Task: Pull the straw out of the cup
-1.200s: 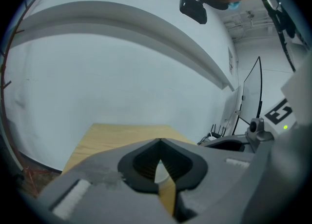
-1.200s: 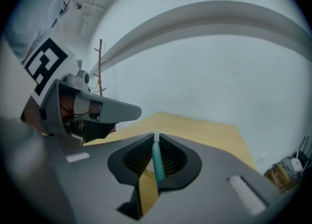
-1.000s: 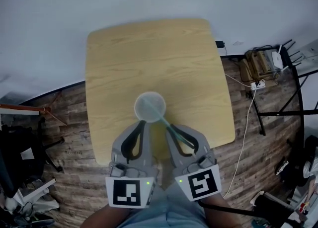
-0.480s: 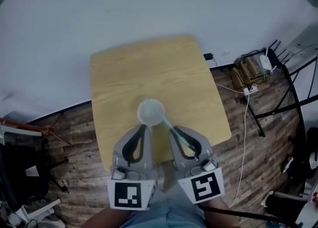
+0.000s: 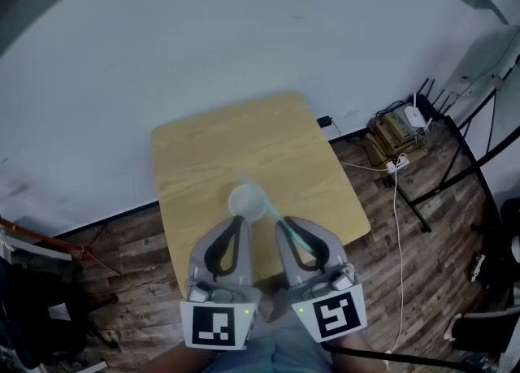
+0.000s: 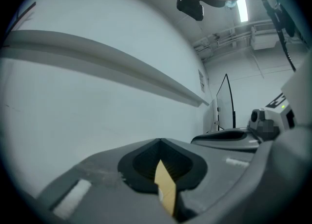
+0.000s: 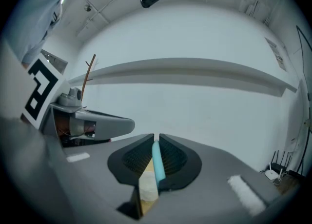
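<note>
Pinching straw (image 7: 157, 162) in right gripper (image 7: 156, 138), cup (image 5: 247, 201) just ahead

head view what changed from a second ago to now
The view has climbed: the table looks smaller and more wall and floor show, while both grippers keep their size, so they seem to have risen too. Nothing was taken hold of or let go: the right gripper stays shut on the straw, which still runs to the cup, and the left gripper stays shut beside it.

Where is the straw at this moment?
In the head view, the straw runs from the cup to the right tool, whose jaws clamp it.
</note>
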Motion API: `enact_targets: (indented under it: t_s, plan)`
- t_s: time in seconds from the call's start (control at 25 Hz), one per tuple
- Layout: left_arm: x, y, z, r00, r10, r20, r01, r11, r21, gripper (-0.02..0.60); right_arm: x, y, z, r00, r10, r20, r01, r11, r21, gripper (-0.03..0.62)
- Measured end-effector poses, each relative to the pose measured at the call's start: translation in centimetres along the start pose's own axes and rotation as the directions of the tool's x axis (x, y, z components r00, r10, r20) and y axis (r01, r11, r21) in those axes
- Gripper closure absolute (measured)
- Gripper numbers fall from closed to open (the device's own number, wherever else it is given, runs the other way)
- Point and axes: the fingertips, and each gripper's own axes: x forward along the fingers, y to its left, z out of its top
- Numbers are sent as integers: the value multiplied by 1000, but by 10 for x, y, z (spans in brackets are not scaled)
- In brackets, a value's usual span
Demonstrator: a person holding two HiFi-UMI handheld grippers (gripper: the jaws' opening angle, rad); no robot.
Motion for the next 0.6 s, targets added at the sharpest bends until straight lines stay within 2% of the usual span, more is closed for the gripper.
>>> enact_targets:
  t_s: [0.4,0.6]
  plan:
    - [-23,-10,29,996,-47,79,42,997,69,561,-23,8,32,994,-74,83,77,997,-30,556]
    - [-29,-12,34,994,-56,92,48,994,95,561,-28,12,41,991,-78,111,83,996,-39,557]
